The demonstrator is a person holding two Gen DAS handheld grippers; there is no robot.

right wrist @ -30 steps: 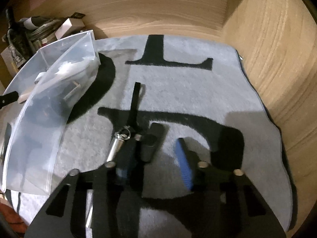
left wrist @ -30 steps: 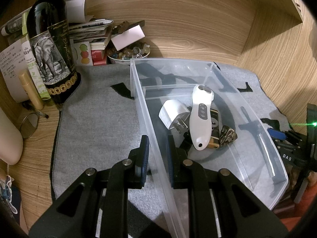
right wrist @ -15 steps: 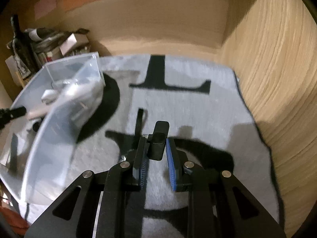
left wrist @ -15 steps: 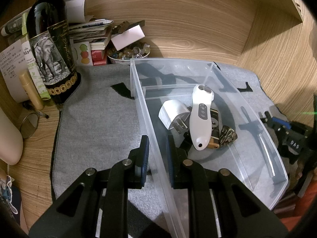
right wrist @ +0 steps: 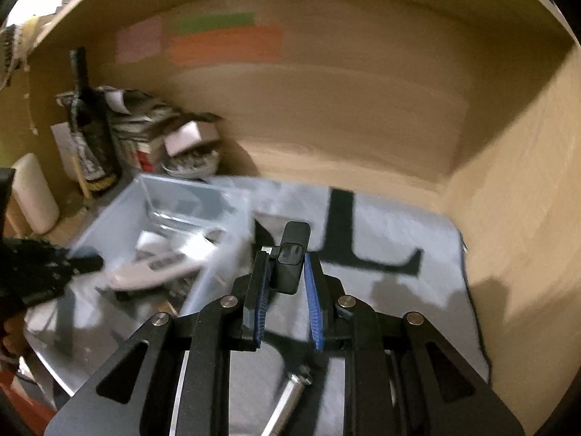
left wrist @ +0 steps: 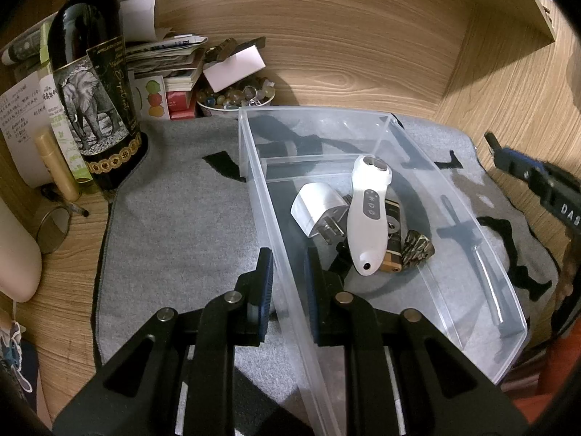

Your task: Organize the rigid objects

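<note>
A: Left gripper (left wrist: pixel 287 279), lower centre of its frame. Fingers nearly together, one either side of the near wall of the clear bin (left wrist: pixel 472 218), pinching it.

B: Right gripper (right wrist: pixel 287 290)?

A: Fingers narrowed onto a small black block (right wrist: pixel 292 254), held off the grey mat (right wrist: pixel 399 309). It sits centre frame, just right of the bin.

B: Look of it?

A: Matte black, boxy, rigid, with a glossy square face. A metal cylinder (right wrist: pixel 290 396) dangles beneath, bottom centre.

B: Risks?

A: Grip looks shallow; the block could twist out on a fast swing, and the frame is motion-blurred. The cylinder might catch the bin rim. A drop onto the white handheld device (left wrist: pixel 366 218) or white plug adapter (left wrist: pixel 316 210) could bounce out.
</note>
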